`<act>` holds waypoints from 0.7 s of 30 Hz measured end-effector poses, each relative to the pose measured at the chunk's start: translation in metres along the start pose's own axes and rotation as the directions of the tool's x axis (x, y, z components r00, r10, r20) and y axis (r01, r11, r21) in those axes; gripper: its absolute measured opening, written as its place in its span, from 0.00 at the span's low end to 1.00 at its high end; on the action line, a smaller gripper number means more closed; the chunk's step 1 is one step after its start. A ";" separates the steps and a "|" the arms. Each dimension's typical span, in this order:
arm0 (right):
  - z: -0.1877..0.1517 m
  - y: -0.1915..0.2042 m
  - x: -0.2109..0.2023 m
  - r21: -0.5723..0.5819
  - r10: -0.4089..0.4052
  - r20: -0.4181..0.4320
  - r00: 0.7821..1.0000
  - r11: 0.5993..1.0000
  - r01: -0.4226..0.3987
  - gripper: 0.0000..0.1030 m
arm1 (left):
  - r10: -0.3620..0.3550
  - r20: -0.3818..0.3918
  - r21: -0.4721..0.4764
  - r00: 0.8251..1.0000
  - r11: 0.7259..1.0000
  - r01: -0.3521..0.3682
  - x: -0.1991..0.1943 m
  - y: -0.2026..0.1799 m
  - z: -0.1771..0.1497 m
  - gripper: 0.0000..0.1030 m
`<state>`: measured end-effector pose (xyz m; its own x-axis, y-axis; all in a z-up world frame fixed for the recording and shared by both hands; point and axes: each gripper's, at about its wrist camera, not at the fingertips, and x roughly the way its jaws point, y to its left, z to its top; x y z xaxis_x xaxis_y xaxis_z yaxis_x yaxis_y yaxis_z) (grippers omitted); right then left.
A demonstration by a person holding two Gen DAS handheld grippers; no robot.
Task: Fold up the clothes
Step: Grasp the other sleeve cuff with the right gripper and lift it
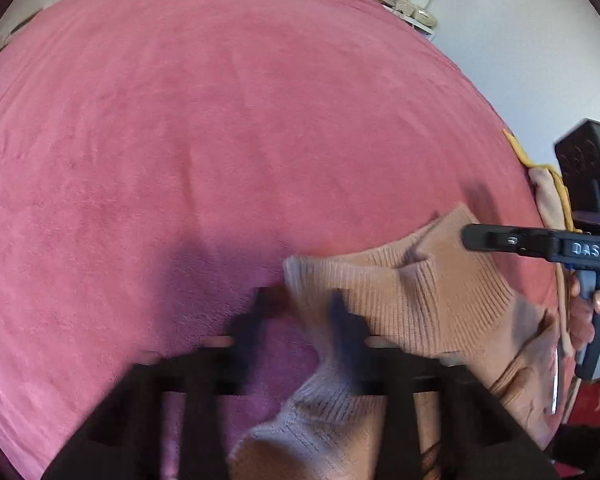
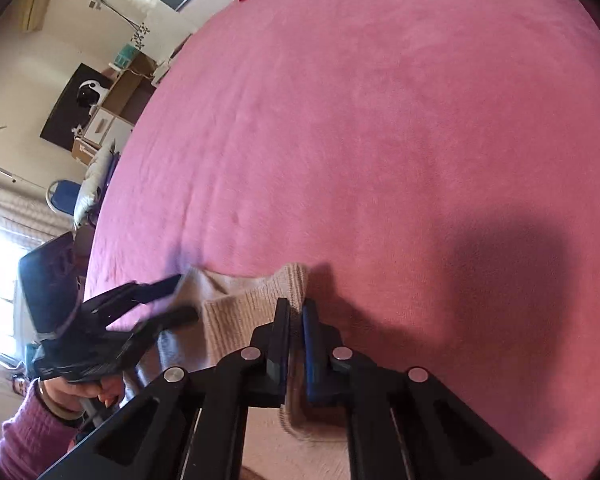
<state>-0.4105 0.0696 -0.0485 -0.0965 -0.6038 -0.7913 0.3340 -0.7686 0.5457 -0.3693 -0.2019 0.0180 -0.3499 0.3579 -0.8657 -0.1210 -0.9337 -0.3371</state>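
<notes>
Sweater held up by its ribbed edge over the bed, folding barely begun

On the left, the left gripper (image 2: pixel 172 300) has its jaws partly apart around one corner of the tan sweater (image 1: pixel 400 288); the view is blurred, so I cannot tell whether the pads truly press on the knit. The sweater sits at the near edge of the pink bed cover (image 1: pixel 220 120), bunched and creased, its ribbed hem stretched between the two tools, the rest hanging toward the person. On the right, the right gripper (image 2: pixel 296 312) is clamped nearly closed on the ribbed hem, cloth pinched between its fingers (image 2: pixel 311 344). I judge the task near its start: no neat fold shows yet, and the sweater has yet to be spread flat, then folded, on the wide free cover beyond
</notes>
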 end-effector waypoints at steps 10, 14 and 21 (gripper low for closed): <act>0.025 0.039 0.010 0.009 0.047 0.051 0.998 0.999 -0.048 0.04 | -0.080 0.025 -0.095 0.996 0.992 0.082 -0.010 0.005 -0.011 0.26; 0.030 0.044 0.024 0.029 0.039 0.045 0.998 0.999 -0.040 0.05 | -0.143 0.014 -0.150 0.990 0.978 0.144 -0.003 0.003 -0.015 0.65; 0.040 0.047 0.043 0.053 0.031 0.037 0.999 0.998 -0.033 0.05 | -0.100 -0.015 -0.051 0.995 0.994 0.099 0.010 -0.016 -0.014 0.06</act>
<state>-0.4368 -0.0005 -0.0459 -0.1205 -0.6347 -0.7633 0.2872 -0.7583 0.5852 -0.3574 -0.1836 0.0095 -0.3223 0.4500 -0.8329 -0.1078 -0.8915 -0.4399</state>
